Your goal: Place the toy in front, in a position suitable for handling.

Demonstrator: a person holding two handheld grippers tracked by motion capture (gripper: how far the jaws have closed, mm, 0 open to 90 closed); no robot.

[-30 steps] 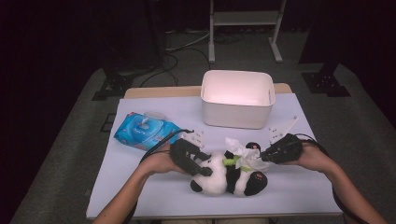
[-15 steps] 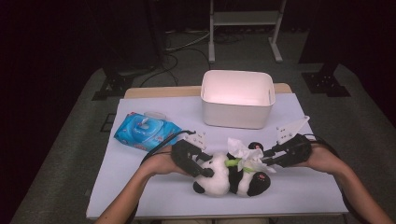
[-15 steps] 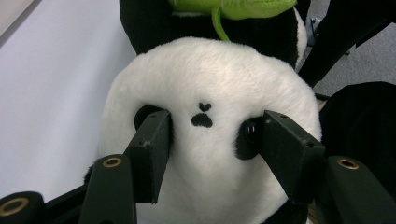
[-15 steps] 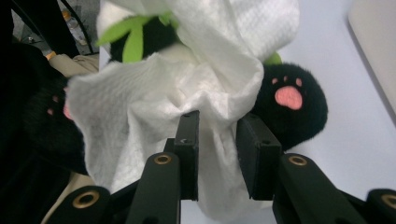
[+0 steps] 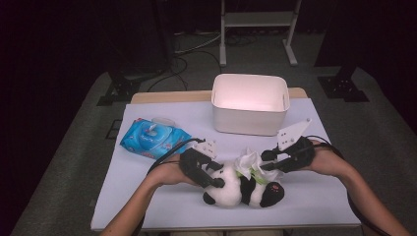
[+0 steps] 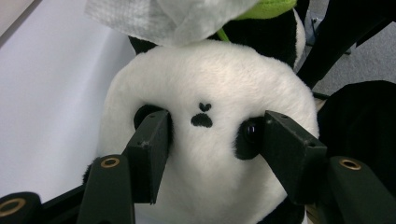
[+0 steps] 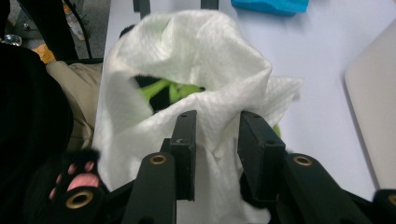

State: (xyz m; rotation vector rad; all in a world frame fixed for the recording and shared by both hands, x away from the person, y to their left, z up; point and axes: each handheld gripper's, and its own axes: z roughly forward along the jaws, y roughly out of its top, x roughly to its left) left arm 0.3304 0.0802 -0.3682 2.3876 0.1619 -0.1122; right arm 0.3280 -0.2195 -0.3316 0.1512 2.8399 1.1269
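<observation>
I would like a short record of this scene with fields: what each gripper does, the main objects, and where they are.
left gripper: jaws pressed on both sides of the panda toy's head
right gripper: jaws have just been opening; a fold of the white wipe sits between them
white wipe: draped over the panda's green part
panda toy: lying on the table, near the front edge
white bin: behind the panda
blue wipe pack: at the table's left
</observation>
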